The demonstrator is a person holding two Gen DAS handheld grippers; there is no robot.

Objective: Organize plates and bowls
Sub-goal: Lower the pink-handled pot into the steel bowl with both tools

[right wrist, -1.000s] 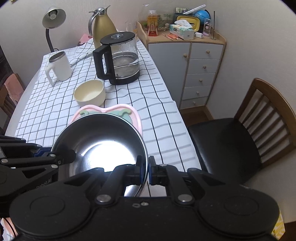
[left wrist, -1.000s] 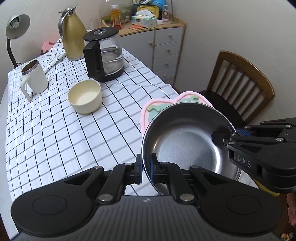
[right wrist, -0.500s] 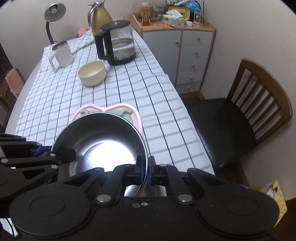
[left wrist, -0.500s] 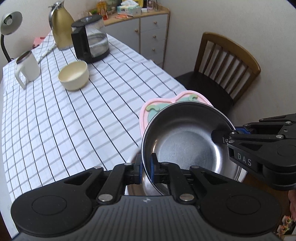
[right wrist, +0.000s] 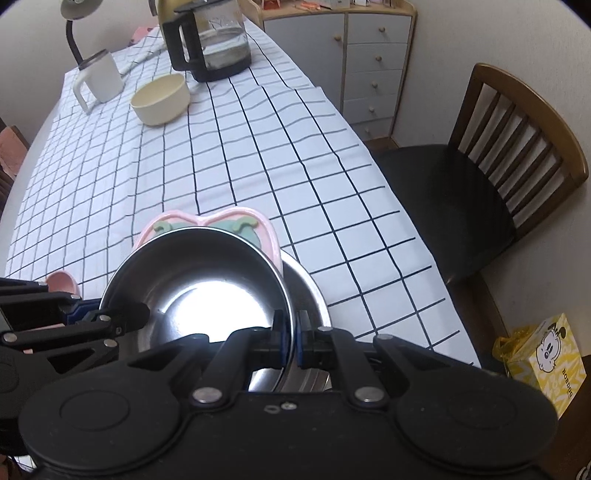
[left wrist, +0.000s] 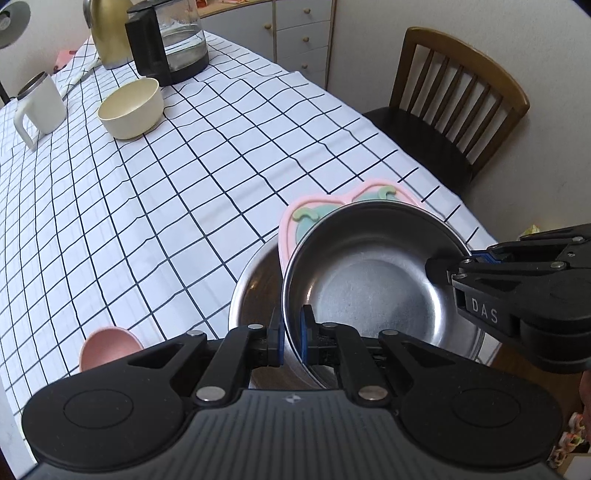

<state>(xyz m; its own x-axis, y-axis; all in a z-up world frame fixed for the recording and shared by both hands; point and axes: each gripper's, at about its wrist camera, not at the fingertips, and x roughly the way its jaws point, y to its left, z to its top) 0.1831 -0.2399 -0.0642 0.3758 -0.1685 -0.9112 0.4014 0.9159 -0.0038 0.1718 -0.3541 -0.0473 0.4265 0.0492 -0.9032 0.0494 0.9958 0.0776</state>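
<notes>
Both grippers hold one steel bowl [left wrist: 369, 273] by its rim, with a pink and green plate [left wrist: 314, 214] stacked under it. My left gripper [left wrist: 291, 343] is shut on the near rim. My right gripper [right wrist: 292, 343] is shut on the opposite rim; it shows in the left wrist view [left wrist: 443, 266]. The stack hovers over a larger steel bowl [left wrist: 255, 280] on the table's near edge, also in the right wrist view [right wrist: 306, 280]. A cream bowl [left wrist: 131, 109] sits far back. A pink bowl [left wrist: 109, 345] sits at the near left.
A checked tablecloth [left wrist: 166, 184] covers the table. A white mug [left wrist: 38, 107], glass kettle [left wrist: 166, 40] and gold jug [left wrist: 107, 33] stand at the far end. A wooden chair [right wrist: 480, 177] and a drawer cabinet [right wrist: 373, 55] are to the right. A yellow box [right wrist: 546, 358] lies on the floor.
Both grippers carried the steel bowl and pink plate back toward the near table edge. A larger steel bowl and a pink bowl have come into view beneath and beside them.
</notes>
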